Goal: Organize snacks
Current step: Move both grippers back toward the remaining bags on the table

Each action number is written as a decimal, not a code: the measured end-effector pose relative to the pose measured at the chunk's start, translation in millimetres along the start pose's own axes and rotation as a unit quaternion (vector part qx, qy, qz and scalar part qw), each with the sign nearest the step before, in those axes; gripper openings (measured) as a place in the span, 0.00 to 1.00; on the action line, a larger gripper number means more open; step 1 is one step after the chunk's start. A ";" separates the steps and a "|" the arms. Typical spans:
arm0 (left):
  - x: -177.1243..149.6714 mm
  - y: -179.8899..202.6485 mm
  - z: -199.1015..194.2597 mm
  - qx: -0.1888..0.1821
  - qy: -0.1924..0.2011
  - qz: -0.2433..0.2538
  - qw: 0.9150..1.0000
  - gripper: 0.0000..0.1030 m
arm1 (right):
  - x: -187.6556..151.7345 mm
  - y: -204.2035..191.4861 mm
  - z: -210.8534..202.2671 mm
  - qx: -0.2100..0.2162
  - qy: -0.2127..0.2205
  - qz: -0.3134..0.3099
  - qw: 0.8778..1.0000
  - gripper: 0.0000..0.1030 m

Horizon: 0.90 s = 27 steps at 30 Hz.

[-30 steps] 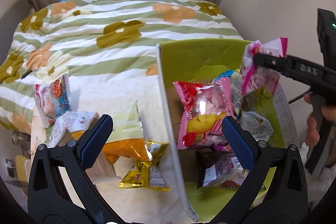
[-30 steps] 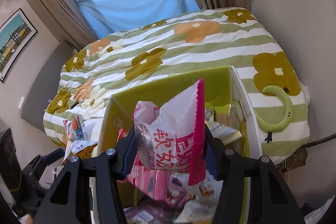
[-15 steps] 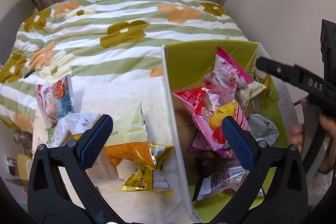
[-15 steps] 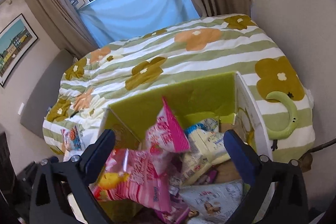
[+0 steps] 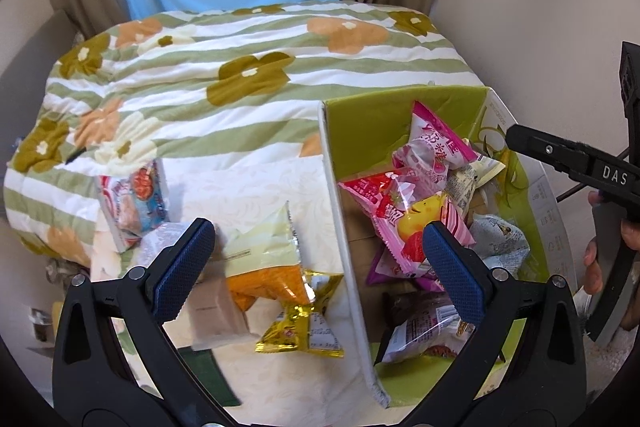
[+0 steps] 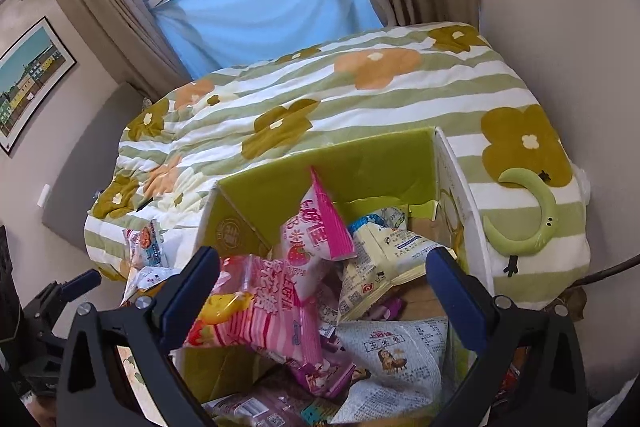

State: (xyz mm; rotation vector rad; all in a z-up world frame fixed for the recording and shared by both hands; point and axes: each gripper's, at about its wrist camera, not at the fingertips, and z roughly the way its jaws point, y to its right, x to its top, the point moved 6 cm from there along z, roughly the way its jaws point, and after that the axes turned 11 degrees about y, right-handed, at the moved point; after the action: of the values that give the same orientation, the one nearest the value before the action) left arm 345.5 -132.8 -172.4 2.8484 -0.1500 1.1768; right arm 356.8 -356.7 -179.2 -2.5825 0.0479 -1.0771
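The pink strawberry snack bag (image 6: 316,239) sits loose on top of the pile inside the green-lined cardboard box (image 6: 320,163) — below and between the right gripper (image 6: 320,291) jaws, which are spread wide and hold nothing. The left gripper (image 5: 316,259) is wide open too, straddling the box wall over an orange-and-yellow chip bag (image 5: 268,267) on the bed — touching it? Can't tell.

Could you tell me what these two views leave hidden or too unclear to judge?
- Box floor, both views: buried under packets.
- White packet, left wrist view: partly behind the left gripper finger, blurred.
- Purple packet, left wrist view: mostly under the pink packet.
- Dark packet, right wrist view: cut off by the bottom edge.
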 end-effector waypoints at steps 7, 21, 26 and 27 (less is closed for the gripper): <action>-2.4 -19.8 -26.3 0.000 0.015 0.001 1.000 0.99 | -6.4 -26.2 -25.2 0.004 0.011 -0.019 1.000 1.00; -39.0 -179.2 -95.2 0.003 0.036 -0.027 0.999 0.99 | -44.1 -148.7 -64.7 -0.027 0.067 -0.030 0.997 1.00; -63.1 -222.3 -100.3 -0.016 0.017 -0.027 0.999 0.99 | -68.9 -191.9 -59.4 -0.029 0.070 -0.022 0.997 1.00; -68.8 -229.2 -99.5 -0.023 0.011 -0.026 0.999 0.99 | -74.7 -199.9 -57.4 -0.031 0.070 -0.020 0.997 1.00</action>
State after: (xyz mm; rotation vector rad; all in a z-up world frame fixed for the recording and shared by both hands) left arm 252.8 108.5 -153.9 2.7814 -0.1003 1.1793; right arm 244.0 -173.7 -128.1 -2.5695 0.0648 -1.2884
